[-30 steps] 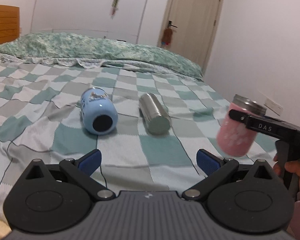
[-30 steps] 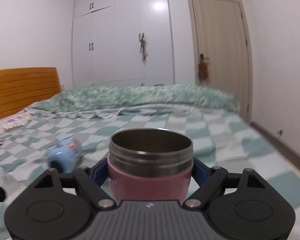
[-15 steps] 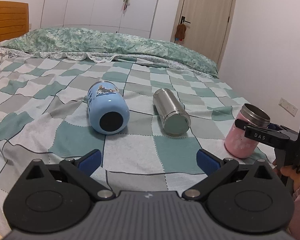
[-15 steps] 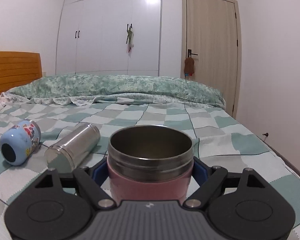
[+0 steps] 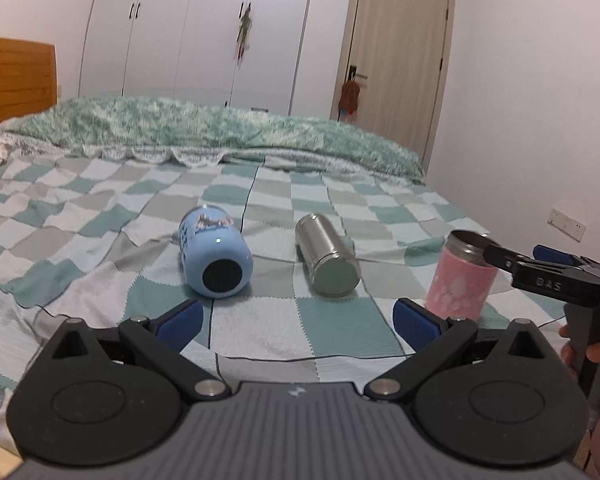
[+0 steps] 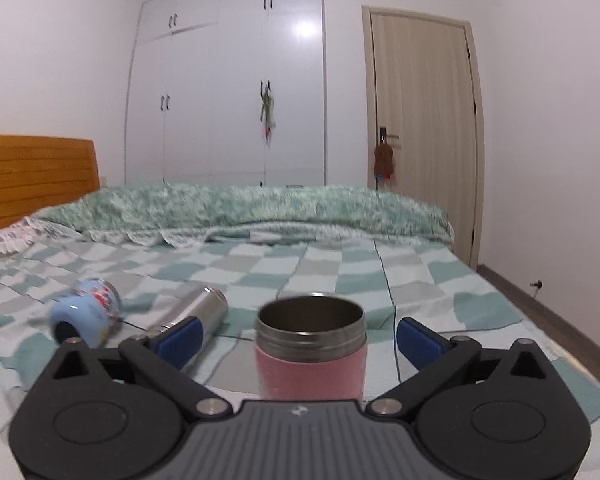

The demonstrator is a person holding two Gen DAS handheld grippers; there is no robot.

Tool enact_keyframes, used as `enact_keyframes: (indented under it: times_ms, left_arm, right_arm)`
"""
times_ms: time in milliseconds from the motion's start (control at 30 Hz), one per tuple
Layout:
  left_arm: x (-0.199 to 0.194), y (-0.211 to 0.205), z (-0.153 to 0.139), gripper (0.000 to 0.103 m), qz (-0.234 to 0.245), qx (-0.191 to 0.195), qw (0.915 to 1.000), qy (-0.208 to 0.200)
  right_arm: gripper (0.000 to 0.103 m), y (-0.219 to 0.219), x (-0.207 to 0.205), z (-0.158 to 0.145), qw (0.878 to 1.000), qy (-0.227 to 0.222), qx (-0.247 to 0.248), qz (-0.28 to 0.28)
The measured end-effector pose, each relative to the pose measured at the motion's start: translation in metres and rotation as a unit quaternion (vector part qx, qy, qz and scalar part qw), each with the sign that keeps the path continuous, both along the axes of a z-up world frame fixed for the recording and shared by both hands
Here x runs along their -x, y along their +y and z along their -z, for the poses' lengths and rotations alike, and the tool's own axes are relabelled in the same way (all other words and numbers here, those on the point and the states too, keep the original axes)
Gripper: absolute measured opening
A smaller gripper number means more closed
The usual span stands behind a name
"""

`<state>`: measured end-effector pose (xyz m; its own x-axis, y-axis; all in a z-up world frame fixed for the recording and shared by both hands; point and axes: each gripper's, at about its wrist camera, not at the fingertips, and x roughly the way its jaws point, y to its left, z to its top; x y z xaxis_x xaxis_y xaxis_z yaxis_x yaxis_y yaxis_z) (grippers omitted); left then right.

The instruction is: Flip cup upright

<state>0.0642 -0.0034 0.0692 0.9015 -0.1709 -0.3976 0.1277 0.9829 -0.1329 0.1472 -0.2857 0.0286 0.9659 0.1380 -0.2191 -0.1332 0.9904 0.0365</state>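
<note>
A pink cup (image 6: 311,354) with a steel rim stands upright, mouth up, on the checked bedspread; it also shows in the left wrist view (image 5: 462,282). My right gripper (image 6: 299,338) is open, its blue pads apart on either side of the cup and not touching it. A blue cup (image 5: 214,256) and a steel cup (image 5: 327,259) lie on their sides, bases toward the left camera. My left gripper (image 5: 296,320) is open and empty, low over the bed in front of them.
The checked bedspread (image 5: 100,220) covers the bed, with a green quilt (image 5: 220,132) bunched at the far end. A wooden headboard (image 5: 16,80) is at left. Wardrobe and door stand behind; the bed's right edge is near the pink cup.
My right gripper has set the pink cup down on the bed and opened, its pads now away from the cup. The left gripper has tilted up slightly.
</note>
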Motion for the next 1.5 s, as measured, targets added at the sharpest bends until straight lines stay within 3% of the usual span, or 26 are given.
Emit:
enact_keyframes:
  times_ms: [233,533,733,933,1500]
  left_arm:
    - [0.042,0.002,-0.004,0.103,-0.01,-0.014,0.999,-0.04]
    - [0.084,0.004,0.032,0.103,-0.035,-0.027,0.9961,-0.076]
    - [0.093,0.0,0.064,0.103,-0.072,-0.062,0.991,-0.095]
    - [0.107,-0.004,0.071,0.103,-0.072,-0.066,0.9851,-0.142]
    - [0.109,0.001,0.074,0.103,-0.073,-0.055,0.9859,-0.14]
  right_arm:
    - [0.103,0.005,0.069,-0.014,0.999,-0.025,-0.016,-0.023]
    - [0.103,0.022,0.139,0.023,0.999,-0.025,-0.006,-0.035]
    - [0.103,0.031,0.158,0.045,0.999,-0.025,0.011,-0.033]
    - [0.103,0.026,0.171,0.048,0.998,-0.054,-0.004,-0.022]
    - [0.103,0.03,0.169,0.049,0.998,-0.055,-0.001,-0.016]
